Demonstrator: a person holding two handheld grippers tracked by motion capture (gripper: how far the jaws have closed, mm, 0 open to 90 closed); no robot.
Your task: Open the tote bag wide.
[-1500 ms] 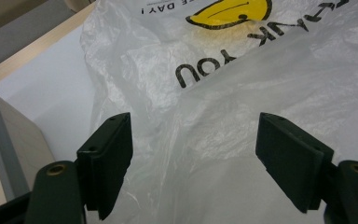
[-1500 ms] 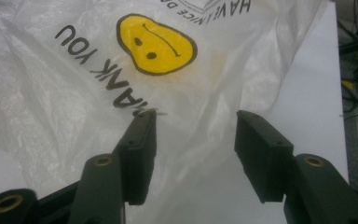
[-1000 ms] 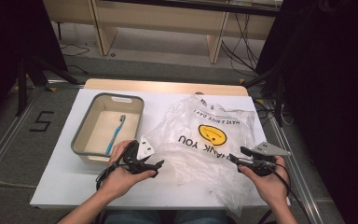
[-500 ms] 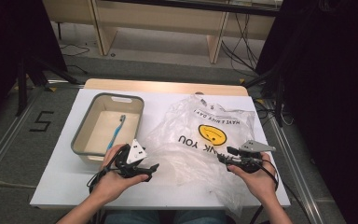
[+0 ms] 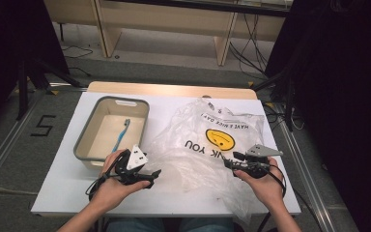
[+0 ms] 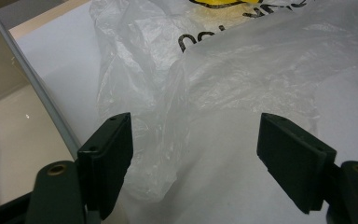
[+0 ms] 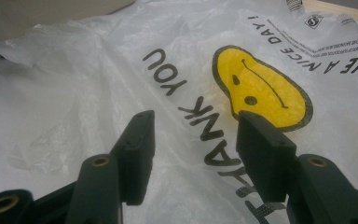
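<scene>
White table (image 5: 67,193), wooden strip along its far edge, dark floor and cabling beyond. Bag (image 5: 207,150) (thin clear plastic, yellow smiley, "THANK YOU" print) lay crumpled across the middle and right of the table, reaching from near the far edge down to the near edge. Tub (image 5: 84,140) sat at the left, a blue toothbrush (image 5: 121,134) lying in it, long axis running near to far.

Key relation: the bag lay between the two grippers, its print reading from the far side, its loose left edge just beside the tub's right wall. Left gripper (image 5: 150,175) pointed right at that loose edge; in the left gripper view a fold of film (image 6: 168,135) stood between the jaws, nearer the left one. Right gripper (image 5: 229,162) pointed left, low over the bag's right half, print directly ahead of it. Both were about equally near.

Left jaws were wide apart, clamped on nothing; whether the film brushed a pad I could not tell. Right jaws were partly apart, nothing gripped, film under and beyond them.

Judgement: next move likely a pinch on the film.
</scene>
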